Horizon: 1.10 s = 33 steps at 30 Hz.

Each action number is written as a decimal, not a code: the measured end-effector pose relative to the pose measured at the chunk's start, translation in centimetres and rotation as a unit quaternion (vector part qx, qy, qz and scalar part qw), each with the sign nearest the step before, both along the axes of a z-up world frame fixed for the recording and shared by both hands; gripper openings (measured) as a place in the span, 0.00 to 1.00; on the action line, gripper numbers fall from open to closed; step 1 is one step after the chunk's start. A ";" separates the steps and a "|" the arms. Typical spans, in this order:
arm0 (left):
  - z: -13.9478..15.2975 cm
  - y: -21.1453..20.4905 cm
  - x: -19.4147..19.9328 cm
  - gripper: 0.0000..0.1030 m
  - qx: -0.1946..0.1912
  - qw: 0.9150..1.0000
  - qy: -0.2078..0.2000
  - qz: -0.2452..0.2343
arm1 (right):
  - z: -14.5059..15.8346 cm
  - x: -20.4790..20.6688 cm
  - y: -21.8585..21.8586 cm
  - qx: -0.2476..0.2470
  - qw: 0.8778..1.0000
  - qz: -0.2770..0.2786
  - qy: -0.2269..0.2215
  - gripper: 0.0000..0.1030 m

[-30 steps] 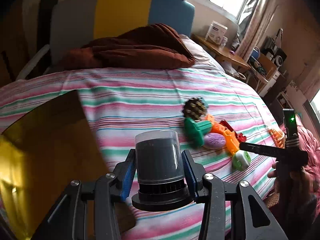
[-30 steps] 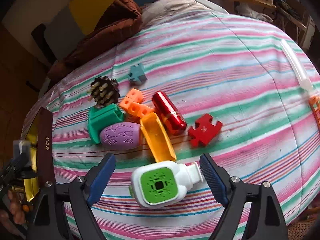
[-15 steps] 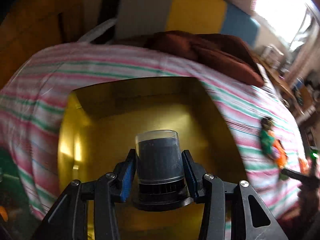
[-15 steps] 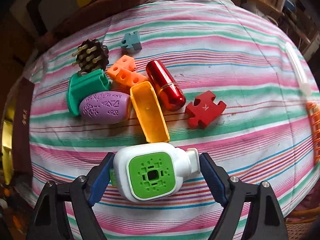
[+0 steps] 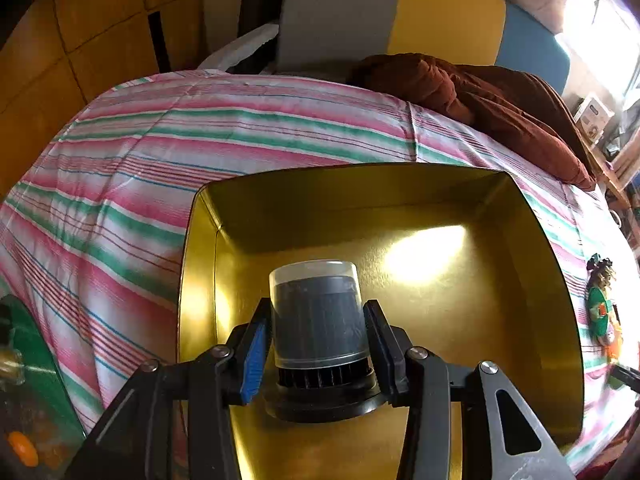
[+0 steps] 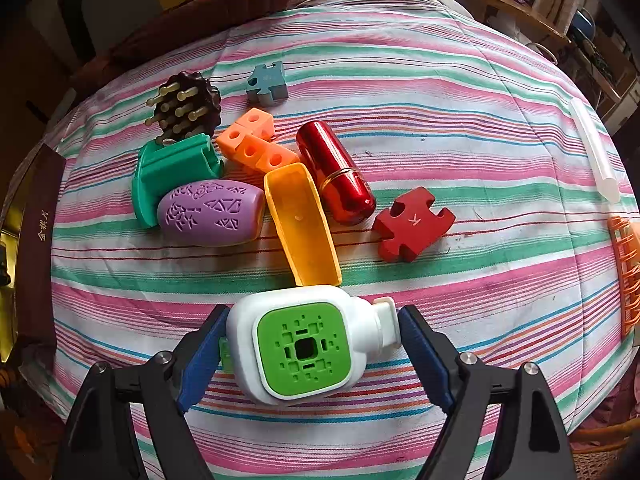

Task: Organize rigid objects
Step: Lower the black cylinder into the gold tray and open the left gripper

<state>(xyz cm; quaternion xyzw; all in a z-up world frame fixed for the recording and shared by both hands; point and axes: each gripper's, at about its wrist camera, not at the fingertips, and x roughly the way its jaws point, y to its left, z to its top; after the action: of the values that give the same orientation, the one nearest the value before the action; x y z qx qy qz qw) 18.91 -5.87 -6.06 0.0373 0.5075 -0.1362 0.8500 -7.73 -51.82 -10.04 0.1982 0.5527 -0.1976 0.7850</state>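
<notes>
Since the earlier frames, the left gripper point(image 5: 316, 334) has been carried from above the striped bedspread point(image 5: 120, 184) to above the gold-lined open box point(image 5: 532, 248), where a dark cylindrical canister with a clear plastic cap point(image 5: 318, 316) is kept clamped between its blue-padded jaws, above the box floor. The right gripper point(image 6: 310, 344) has been lowered around the white plastic device with a green perforated face point(image 6: 304, 344); its jaws are spread to either side, and whether the pads touch cannot be told. Just beyond lies a yellow plastic scoop point(image 6: 304, 224).
</notes>
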 end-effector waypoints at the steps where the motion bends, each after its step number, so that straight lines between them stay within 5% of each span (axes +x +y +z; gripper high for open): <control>1: 0.0 -0.1 0.0 0.44 0.003 1.000 -0.002 0.000 | 0.0 0.0 0.0 0.001 1.000 0.000 -0.001 0.83; 22: -1.8 -1.3 4.1 0.45 0.073 0.997 -0.013 0.015 | -0.5 0.4 1.0 -0.027 0.999 0.012 0.020 0.82; 33: -0.1 0.5 2.7 0.52 0.055 0.997 -0.041 0.027 | -0.9 0.5 1.1 -0.027 0.999 0.011 0.019 0.81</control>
<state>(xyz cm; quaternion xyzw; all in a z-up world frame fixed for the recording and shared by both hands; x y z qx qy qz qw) 21.62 -5.32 -6.19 0.0759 0.4801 -0.0833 0.8699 -7.22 -50.74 -10.98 0.1665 0.5644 -0.2077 0.7814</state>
